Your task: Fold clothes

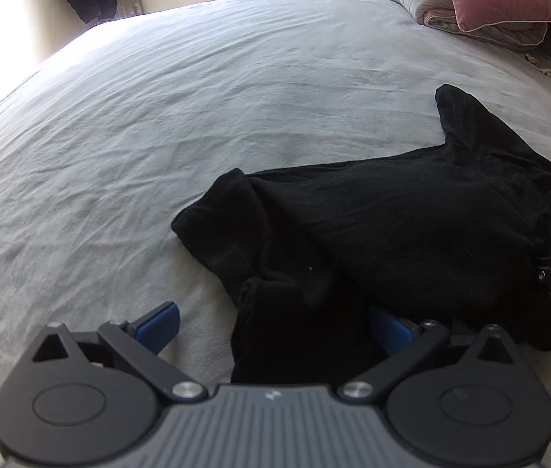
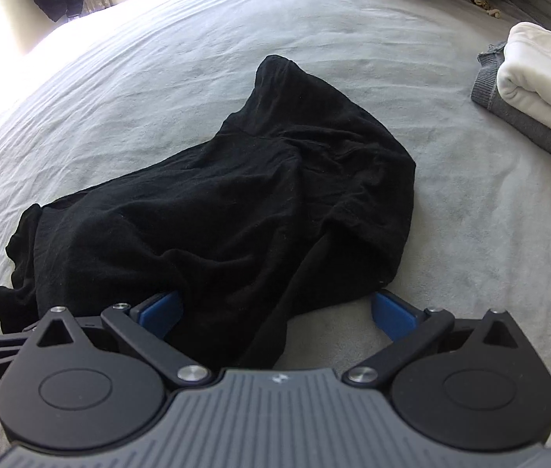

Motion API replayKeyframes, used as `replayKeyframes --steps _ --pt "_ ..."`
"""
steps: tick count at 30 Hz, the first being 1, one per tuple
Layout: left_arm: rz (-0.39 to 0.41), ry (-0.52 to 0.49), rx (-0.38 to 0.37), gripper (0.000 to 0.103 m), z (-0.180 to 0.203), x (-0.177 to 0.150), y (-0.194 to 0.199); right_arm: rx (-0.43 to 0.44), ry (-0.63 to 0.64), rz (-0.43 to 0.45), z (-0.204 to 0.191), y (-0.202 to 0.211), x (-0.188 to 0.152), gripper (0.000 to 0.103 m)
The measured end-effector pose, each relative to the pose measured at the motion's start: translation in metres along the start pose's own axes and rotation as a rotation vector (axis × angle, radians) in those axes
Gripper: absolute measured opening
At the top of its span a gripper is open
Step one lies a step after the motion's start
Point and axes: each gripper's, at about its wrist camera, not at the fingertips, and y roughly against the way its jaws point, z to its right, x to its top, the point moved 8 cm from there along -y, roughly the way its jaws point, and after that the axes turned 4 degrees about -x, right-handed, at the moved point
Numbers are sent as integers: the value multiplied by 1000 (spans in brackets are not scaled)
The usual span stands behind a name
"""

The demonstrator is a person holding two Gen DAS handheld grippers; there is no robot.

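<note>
The crumpled black knit garment [image 2: 213, 202] lies unfolded on the grey-sheeted bed [image 1: 158, 136]; both grippers' fingers spread wide around its near edge, beside a folded white-and-grey stack [image 2: 540, 89].

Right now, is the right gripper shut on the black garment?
No, the right gripper is open, its blue pads spread wide with the black garment's edge lying between them.
</note>
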Motion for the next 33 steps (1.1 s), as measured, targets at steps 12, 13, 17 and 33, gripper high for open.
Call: replayKeyframes --steps 12,13,17,33 --pt "98 2 -62 103 1 -1 -5 -6 40 90 0 -4 -8 103" --pt "103 -2 -69 103 -1 -1 -5 -5 42 95 0 -4 -8 103" --pt "119 -4 -80 103 -3 1 -2 -10 45 117 -1 0 -9 103" --pt "201 22 -176 89 -7 -4 30 114 -47 134 -2 28 -4 64"
